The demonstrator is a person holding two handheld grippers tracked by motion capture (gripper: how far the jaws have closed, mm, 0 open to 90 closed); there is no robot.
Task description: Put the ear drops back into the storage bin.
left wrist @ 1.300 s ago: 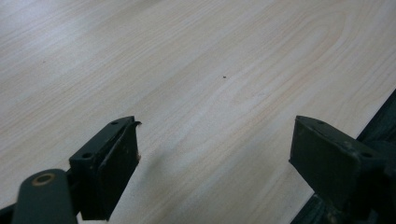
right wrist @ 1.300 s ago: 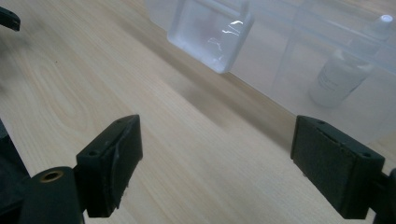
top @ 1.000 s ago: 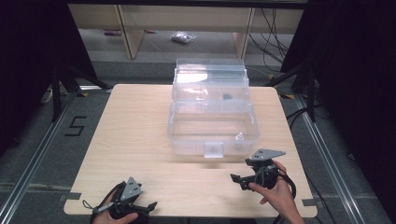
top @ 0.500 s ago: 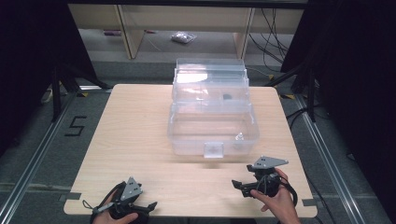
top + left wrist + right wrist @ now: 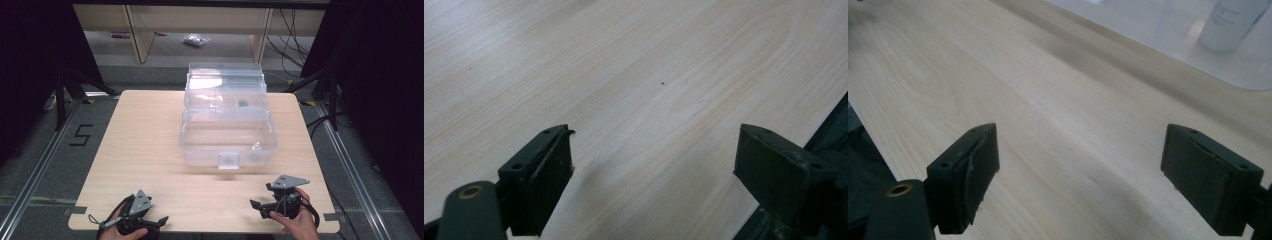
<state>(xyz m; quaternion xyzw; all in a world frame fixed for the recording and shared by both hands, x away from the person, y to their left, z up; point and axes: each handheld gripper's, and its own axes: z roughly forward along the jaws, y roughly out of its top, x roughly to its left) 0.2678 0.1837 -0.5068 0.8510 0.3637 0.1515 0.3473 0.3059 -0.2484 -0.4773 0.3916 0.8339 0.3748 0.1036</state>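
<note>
A clear plastic tiered box (image 5: 227,131) stands open in the middle of the wooden table (image 5: 145,150). A small white bottle (image 5: 256,147) stands in its lower front compartment, and a small dark item (image 5: 242,104) lies in an upper tray. My left gripper (image 5: 159,222) rests at the table's front left, open over bare wood (image 5: 654,160). My right gripper (image 5: 257,209) is held at the front right, open and empty (image 5: 1080,160). In the right gripper view, the box wall (image 5: 1158,35) and the bottle (image 5: 1230,22) lie ahead of it.
The table's front edge (image 5: 200,231) runs just below both grippers. Behind the table stands a shelf unit (image 5: 140,35) with a plastic bag (image 5: 196,40) on the floor. Cables (image 5: 320,120) trail at the right. A "5" (image 5: 80,135) is marked on the floor at the left.
My right gripper has drawn back from the box toward the table's front edge. The left gripper has stayed put.
</note>
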